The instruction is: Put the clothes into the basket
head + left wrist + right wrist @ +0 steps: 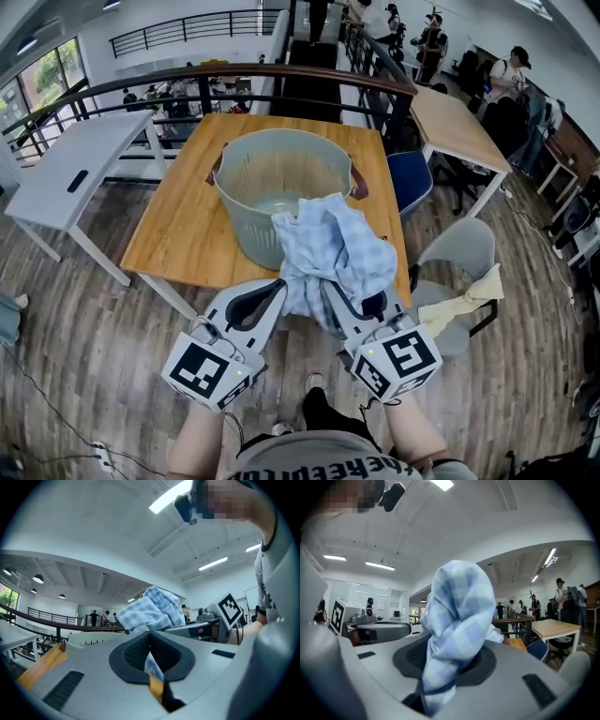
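A light blue checked shirt (333,246) hangs bunched between my two grippers, just in front of the grey metal basket (239,220) on the wooden table (183,220). Its upper folds touch the basket's near rim. My left gripper (279,285) is shut on a thin edge of the shirt (151,662), with the bulk (152,609) rising beyond its jaws. My right gripper (326,291) is shut on a thick fold of the shirt (457,620), which fills the right gripper view. Both grippers point level, side by side.
A white table (66,173) stands at the left, and a second wooden table (455,122) at the back right. Right of the table are a blue chair (410,178) and a grey chair (459,248) with a pale cloth (464,300) on it. A railing and several people are behind.
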The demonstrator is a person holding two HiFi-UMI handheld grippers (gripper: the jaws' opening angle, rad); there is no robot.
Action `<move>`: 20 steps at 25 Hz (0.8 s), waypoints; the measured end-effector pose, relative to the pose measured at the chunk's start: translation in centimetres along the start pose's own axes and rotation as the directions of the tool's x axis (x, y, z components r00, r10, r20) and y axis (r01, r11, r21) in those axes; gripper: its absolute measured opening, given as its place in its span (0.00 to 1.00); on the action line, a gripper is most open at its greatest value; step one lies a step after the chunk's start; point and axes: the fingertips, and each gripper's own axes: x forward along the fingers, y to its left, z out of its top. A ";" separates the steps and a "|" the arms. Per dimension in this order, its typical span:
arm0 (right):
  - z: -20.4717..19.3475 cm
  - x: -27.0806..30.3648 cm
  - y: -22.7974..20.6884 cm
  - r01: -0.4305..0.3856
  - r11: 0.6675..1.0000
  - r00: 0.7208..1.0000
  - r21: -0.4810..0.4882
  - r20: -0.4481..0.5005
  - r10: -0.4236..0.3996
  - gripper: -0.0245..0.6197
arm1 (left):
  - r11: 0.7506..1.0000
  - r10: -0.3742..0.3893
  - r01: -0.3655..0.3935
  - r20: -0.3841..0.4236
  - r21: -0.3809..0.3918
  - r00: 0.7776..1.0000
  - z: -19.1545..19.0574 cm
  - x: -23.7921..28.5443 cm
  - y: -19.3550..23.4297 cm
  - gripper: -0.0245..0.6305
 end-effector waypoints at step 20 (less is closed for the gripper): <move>5.1 7.6 -6.1 -0.114 0.991 0.993 -0.070 0.035 0.117 0.25 | 0.992 0.129 -0.128 -0.027 0.018 0.991 0.0 4.5 4.6 0.06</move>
